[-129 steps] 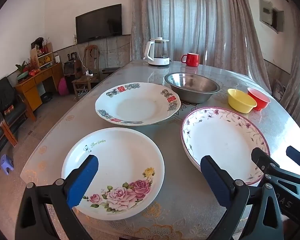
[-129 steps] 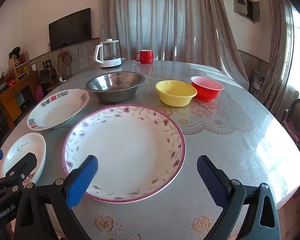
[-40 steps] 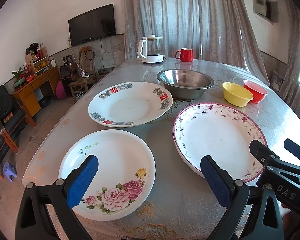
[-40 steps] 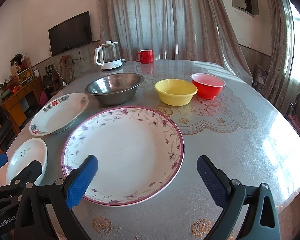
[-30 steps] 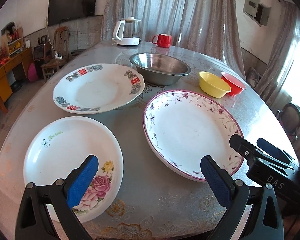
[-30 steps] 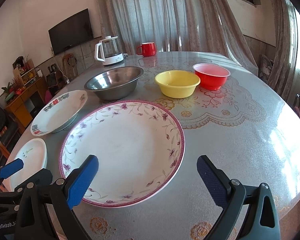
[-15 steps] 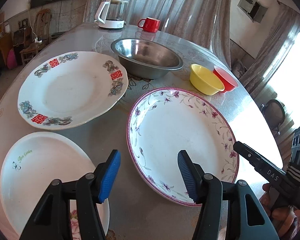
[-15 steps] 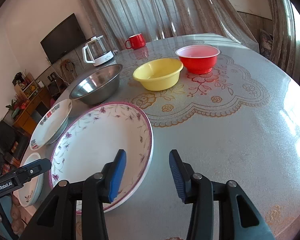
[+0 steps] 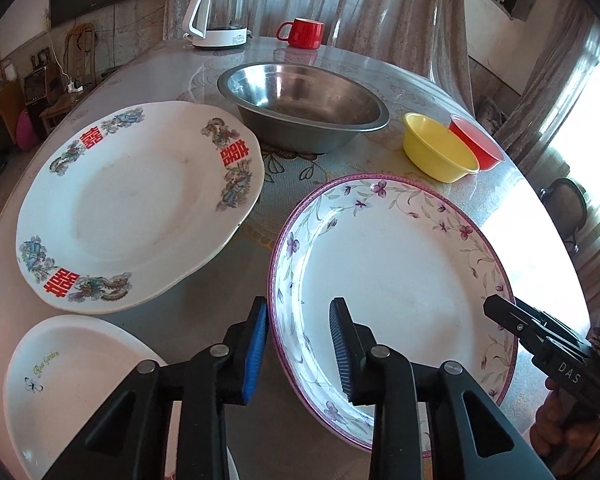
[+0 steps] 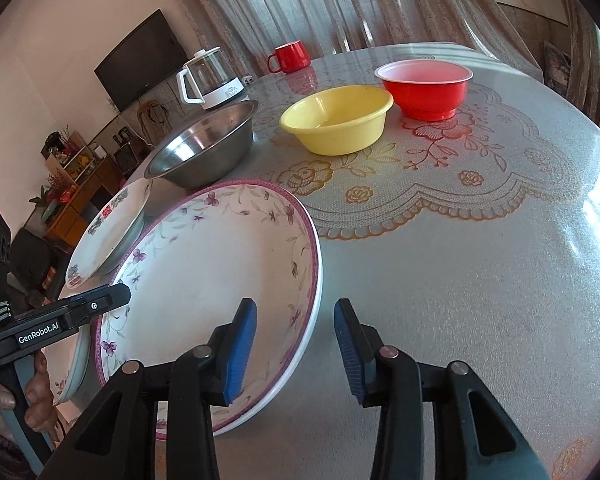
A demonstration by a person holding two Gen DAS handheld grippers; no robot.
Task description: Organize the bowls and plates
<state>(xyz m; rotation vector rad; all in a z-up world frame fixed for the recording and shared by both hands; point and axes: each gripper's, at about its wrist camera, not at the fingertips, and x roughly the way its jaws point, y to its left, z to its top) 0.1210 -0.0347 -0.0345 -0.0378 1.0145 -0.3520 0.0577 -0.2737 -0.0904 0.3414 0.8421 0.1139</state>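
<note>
left wrist view: the left gripper (image 9: 298, 338) is straddling the near-left rim of the purple-flowered plate (image 9: 400, 280), its jaws just closing, pads not yet pressing. the right gripper (image 10: 296, 344) is straddling the plate's right rim, jaws narrowed, a gap left.

Daylight pours through sheer grey curtains (image 9: 380, 0) at the right, throwing white glare across the glossy round grey table (image 10: 500, 280). Both fisheye views are sharp at centre, bend strongly outward and darken to black corners; shadows stay soft.
</note>
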